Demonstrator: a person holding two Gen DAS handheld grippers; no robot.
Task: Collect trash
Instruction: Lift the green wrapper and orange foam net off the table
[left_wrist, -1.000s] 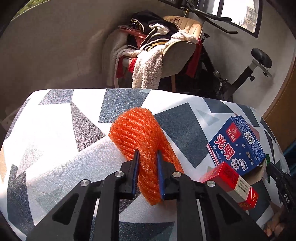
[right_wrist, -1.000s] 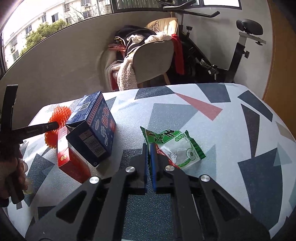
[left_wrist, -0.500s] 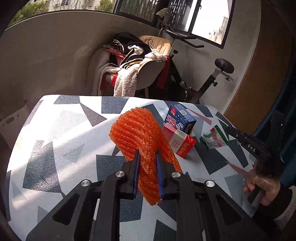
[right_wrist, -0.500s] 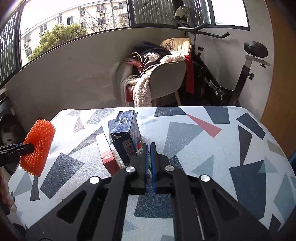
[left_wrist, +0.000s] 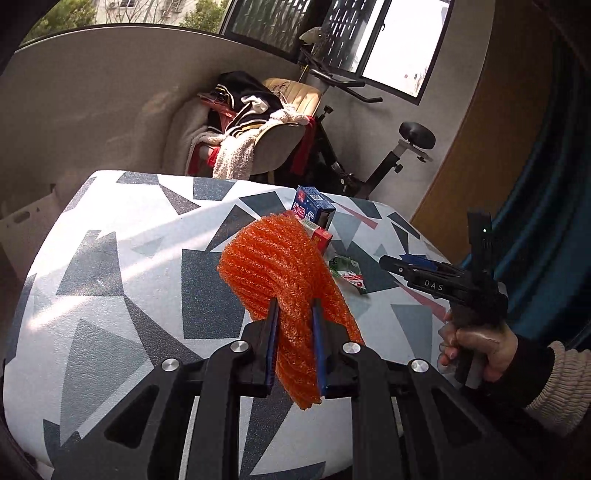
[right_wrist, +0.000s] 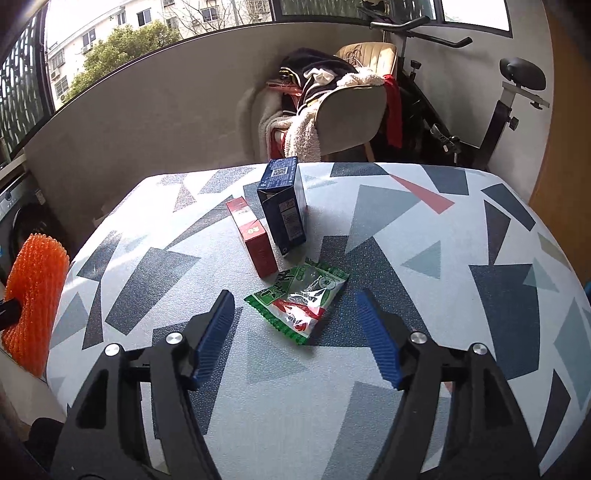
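The left gripper (left_wrist: 294, 314) is clamped on an orange foam net (left_wrist: 286, 273). The net is pinched between both fingers, its upper bulge rising past the fingertips and its lower end hanging below them. This gripper points downward over the near edge of the patterned table (left_wrist: 122, 266).

The right gripper (right_wrist: 295, 325) also points downward at the table. Its jaws have just been opening and now stand wide apart, gripping nothing. A green snack wrapper (right_wrist: 300, 301) lies flat on the table just ahead of the fingertips, in line with the gap between them. Beyond it, toward the left finger, lie a red box (right_wrist: 253, 236) and a blue carton (right_wrist: 284, 205), side by side.

In the left view, the person's right hand (left_wrist: 476, 343) grips the handle of the right gripper, sleeve visible at the wrist.
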